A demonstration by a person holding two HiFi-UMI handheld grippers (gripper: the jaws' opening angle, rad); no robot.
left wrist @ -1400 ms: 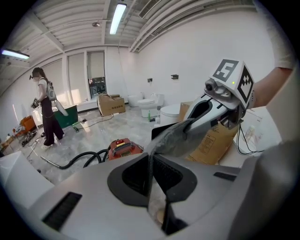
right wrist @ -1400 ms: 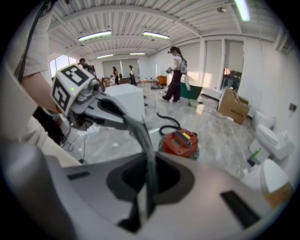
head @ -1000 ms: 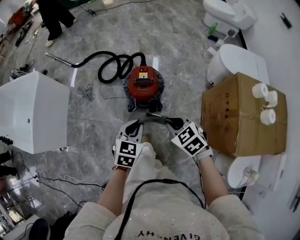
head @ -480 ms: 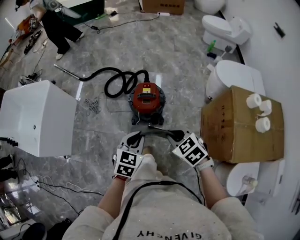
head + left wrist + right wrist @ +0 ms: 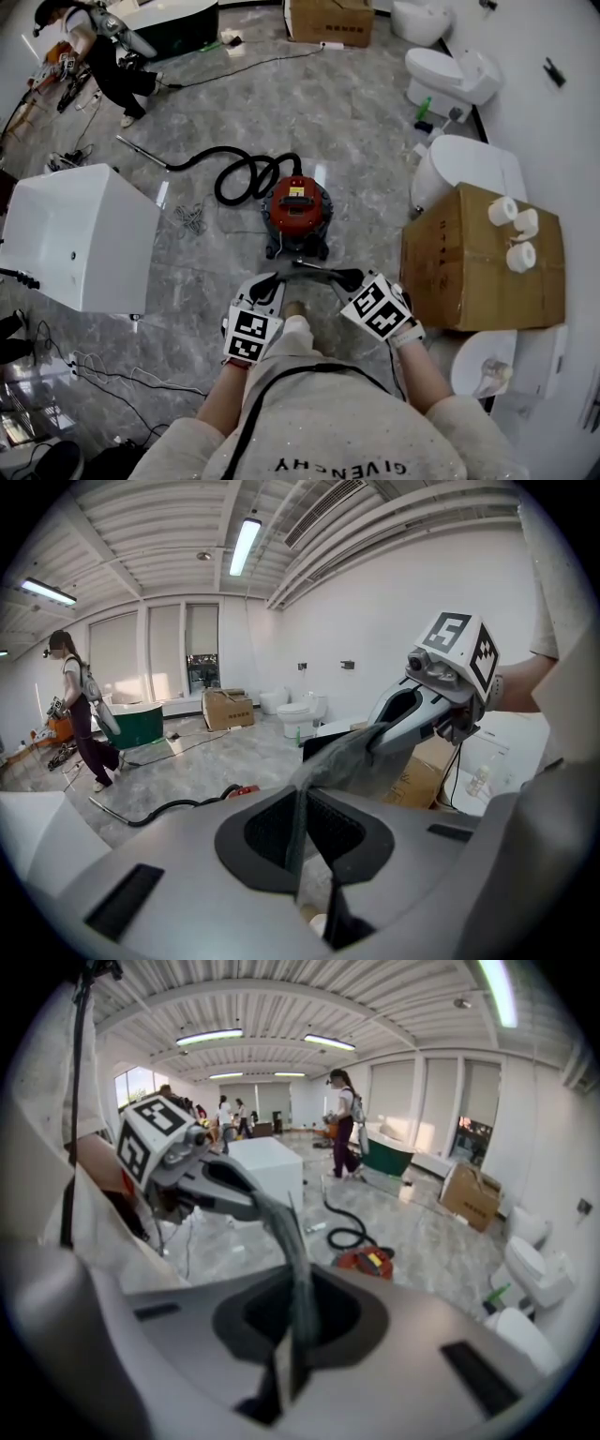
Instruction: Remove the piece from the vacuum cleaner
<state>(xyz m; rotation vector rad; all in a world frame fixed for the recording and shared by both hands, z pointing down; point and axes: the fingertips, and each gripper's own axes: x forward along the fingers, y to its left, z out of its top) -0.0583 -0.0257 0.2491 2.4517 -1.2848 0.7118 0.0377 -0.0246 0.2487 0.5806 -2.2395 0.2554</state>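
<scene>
A red vacuum cleaner (image 5: 298, 208) stands on the grey stone floor with its black hose (image 5: 239, 174) coiled to its left. In front of it, at waist height, I hold a thin grey filter-like piece (image 5: 309, 271) stretched between both grippers. My left gripper (image 5: 267, 285) is shut on its left end and my right gripper (image 5: 350, 278) on its right end. In the left gripper view the piece (image 5: 347, 761) runs from my left gripper (image 5: 300, 846) up to the right gripper (image 5: 427, 700). In the right gripper view the piece (image 5: 289, 1241) leads from my right gripper (image 5: 295, 1335) to the left gripper (image 5: 202, 1180), with the vacuum cleaner (image 5: 367, 1262) beyond.
A white cabinet (image 5: 80, 234) stands at the left, and a cardboard box (image 5: 473, 253) with paper rolls (image 5: 514, 230) at the right. Toilets (image 5: 455, 70) line the right wall. A person (image 5: 98, 47) works at the far left. Cables (image 5: 103, 370) lie on the floor.
The view has tilted forward, so the vacuum cleaner and the room sit lower in the picture. Both grippers keep hold of the grey piece in about the same place.
</scene>
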